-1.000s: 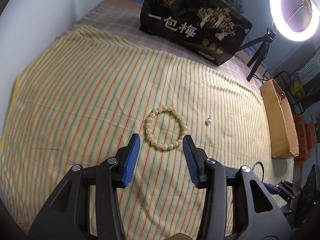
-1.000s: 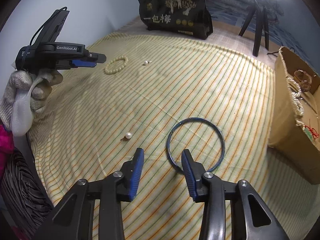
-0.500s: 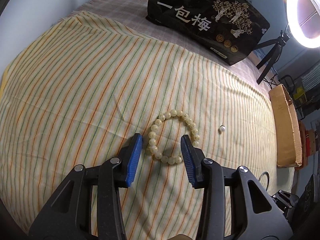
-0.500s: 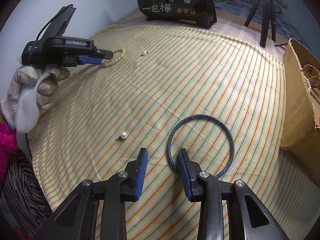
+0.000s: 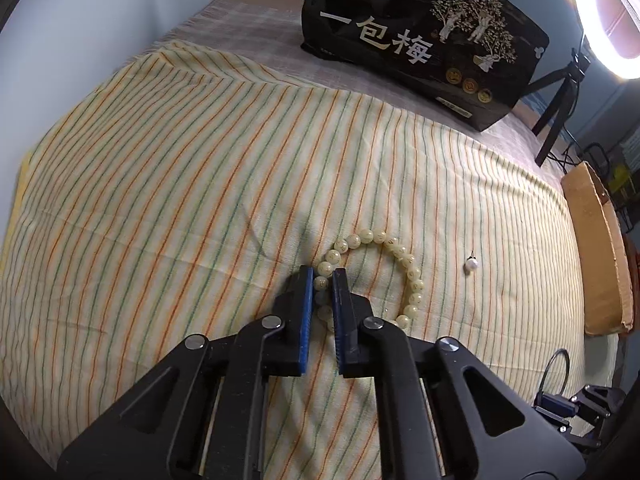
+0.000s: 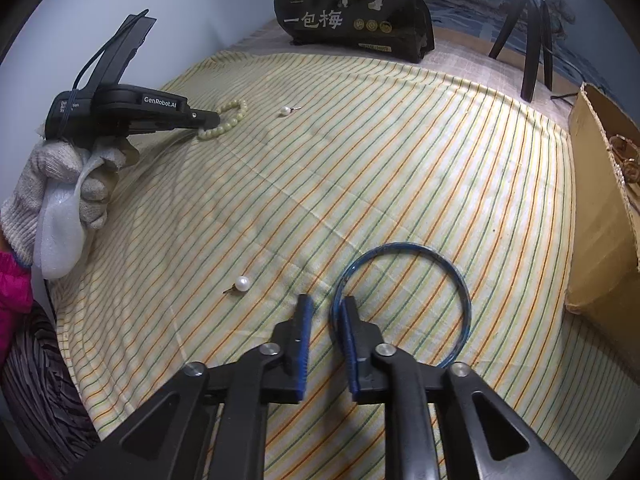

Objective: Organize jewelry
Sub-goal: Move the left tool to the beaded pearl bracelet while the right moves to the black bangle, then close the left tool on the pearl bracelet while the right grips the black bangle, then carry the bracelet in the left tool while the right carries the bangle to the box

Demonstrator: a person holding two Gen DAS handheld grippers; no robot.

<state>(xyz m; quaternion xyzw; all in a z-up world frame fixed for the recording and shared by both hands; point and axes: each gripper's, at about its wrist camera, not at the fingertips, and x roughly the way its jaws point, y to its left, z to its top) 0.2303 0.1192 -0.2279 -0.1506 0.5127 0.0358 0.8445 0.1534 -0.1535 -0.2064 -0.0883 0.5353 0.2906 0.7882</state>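
Observation:
A cream bead bracelet (image 5: 404,262) lies on the striped cloth (image 5: 160,200). My left gripper (image 5: 323,276) is shut on its left side, with beads between the blue pads; it also shows in the right wrist view (image 6: 216,120) beside the bracelet (image 6: 228,120). A thin blue bangle (image 6: 448,268) lies flat on the cloth. My right gripper (image 6: 326,304) straddles the bangle's near-left rim, jaws narrowed with a gap still showing. One pearl earring (image 5: 472,265) lies right of the bracelet; another (image 6: 241,283) lies left of my right gripper.
A cardboard box (image 6: 600,208) holding jewelry stands at the cloth's right edge. A black printed bag (image 5: 420,40) stands at the back. A ring light on a tripod (image 5: 560,112) stands at the back right. A wall runs along the left.
My left gripper moved forward and closed on the bead bracelet's left side. My right gripper moved forward onto the bangle's rim and narrowed its jaws.

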